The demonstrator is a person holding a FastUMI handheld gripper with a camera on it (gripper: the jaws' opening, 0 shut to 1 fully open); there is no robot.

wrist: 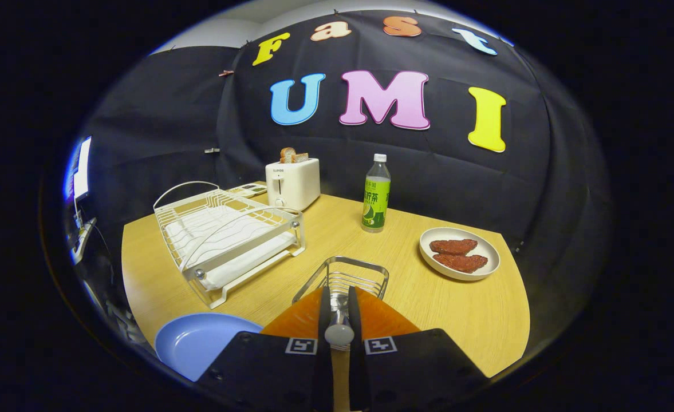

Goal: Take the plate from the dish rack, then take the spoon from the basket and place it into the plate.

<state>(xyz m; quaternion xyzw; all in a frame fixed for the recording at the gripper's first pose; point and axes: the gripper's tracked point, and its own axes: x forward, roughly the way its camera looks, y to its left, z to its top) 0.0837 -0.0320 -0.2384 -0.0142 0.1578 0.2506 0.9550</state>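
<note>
Your claw (339, 320) is drawn narrow, both fingers pressing on the spoon (339, 333), a smooth metal piece whose rounded end shows between them; the rest is hidden by the fingers. Just ahead stands the wire basket (345, 276), its near part blocked by the claw. The plate (196, 343), smooth, round and blue, lies at the tabletop's (325, 234) near left edge, partly covered by the claw body. The white wire dish rack (228, 234) sits toward the far left corner, a toaster (292, 183) behind it. A plastic bottle (376, 197) and a dish of reddish slices (458, 253) occupy the right side.
</note>
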